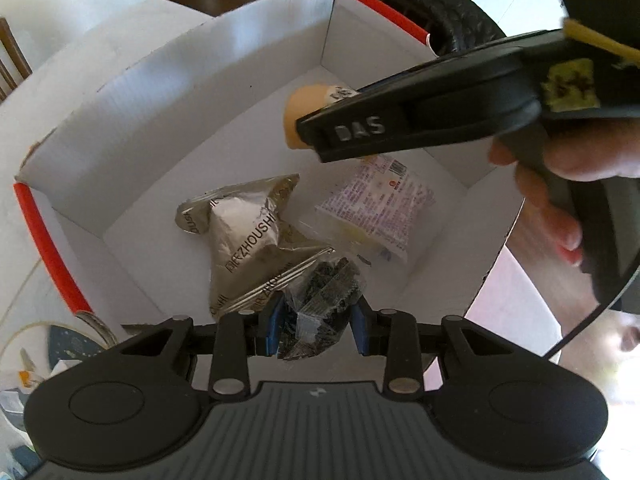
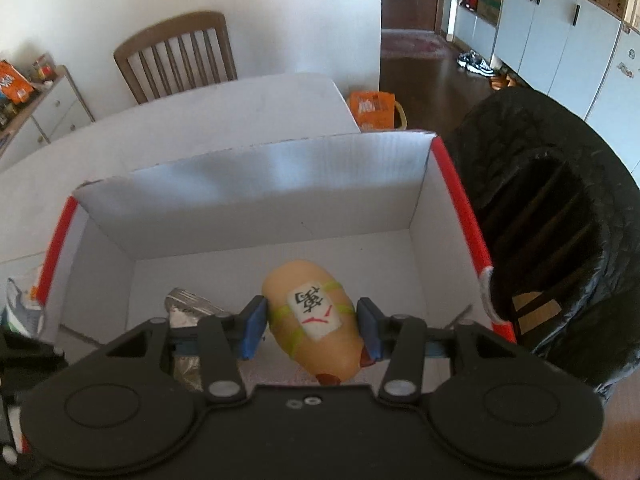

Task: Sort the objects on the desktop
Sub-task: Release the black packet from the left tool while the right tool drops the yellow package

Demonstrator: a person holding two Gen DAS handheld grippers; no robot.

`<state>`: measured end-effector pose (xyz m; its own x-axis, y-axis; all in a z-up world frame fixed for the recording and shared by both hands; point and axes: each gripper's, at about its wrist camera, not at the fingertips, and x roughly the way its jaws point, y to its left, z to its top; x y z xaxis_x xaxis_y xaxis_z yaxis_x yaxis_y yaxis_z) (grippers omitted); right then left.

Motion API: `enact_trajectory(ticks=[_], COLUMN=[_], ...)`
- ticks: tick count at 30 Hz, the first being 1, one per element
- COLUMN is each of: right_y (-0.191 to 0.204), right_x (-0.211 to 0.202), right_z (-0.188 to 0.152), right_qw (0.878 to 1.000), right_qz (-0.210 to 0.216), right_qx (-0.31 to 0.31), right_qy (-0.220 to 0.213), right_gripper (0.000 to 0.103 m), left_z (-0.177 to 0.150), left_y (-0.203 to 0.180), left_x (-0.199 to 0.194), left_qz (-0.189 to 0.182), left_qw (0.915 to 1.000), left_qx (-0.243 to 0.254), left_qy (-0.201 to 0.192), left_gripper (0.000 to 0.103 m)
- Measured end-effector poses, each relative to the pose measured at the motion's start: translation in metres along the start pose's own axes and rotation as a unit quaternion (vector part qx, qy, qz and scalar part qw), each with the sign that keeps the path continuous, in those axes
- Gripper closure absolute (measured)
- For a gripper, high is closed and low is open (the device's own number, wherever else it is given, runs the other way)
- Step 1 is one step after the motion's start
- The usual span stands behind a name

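Here, both grippers are tilted steeply down over the box [image 1: 224,92]: the left gripper [image 1: 316,326] is clamped on a dark packet [image 1: 320,308], the right gripper [image 2: 312,326] on a peach toy [image 2: 312,320] with a white label.

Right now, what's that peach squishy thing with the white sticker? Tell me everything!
The toy is a smooth, peach-coloured oval, soft and rubbery by its look. A white label with a black character and red marks sits on top, with yellow-green lines running around it. The right claw holds it by its sides between blue pads, tilted, above the floor of the white box.
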<state>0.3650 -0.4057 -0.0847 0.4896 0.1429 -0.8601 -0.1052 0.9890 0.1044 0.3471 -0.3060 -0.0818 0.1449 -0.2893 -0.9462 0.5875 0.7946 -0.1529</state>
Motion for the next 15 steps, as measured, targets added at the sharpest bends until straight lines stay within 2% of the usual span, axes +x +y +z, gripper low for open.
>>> enact_trajectory(ticks=[7, 10, 15], right_y=[0.002, 0.003, 0.000], right_x=[0.011, 0.013, 0.017], right_z=[0.005, 0.007, 0.004], right_qw=[1.000, 1.000, 0.999], right_qz=[0.006, 0.007, 0.006], right_qx=[0.006, 0.004, 0.008], right_qy=[0.021, 0.028, 0.044], right_gripper=[0.055, 0.055, 0.054], left_z=[0.002, 0.003, 0.001], left_y=[0.017, 0.017, 0.015], left_x=[0.000, 0.004, 0.008], left_qz=[-0.031, -0.018, -0.026], left_qw=[0.9982, 0.9989, 0.9983], left_qx=[-0.051, -0.044, -0.053], left_qy=[-0.005, 0.002, 0.001], left_gripper=[0.070, 0.070, 0.070])
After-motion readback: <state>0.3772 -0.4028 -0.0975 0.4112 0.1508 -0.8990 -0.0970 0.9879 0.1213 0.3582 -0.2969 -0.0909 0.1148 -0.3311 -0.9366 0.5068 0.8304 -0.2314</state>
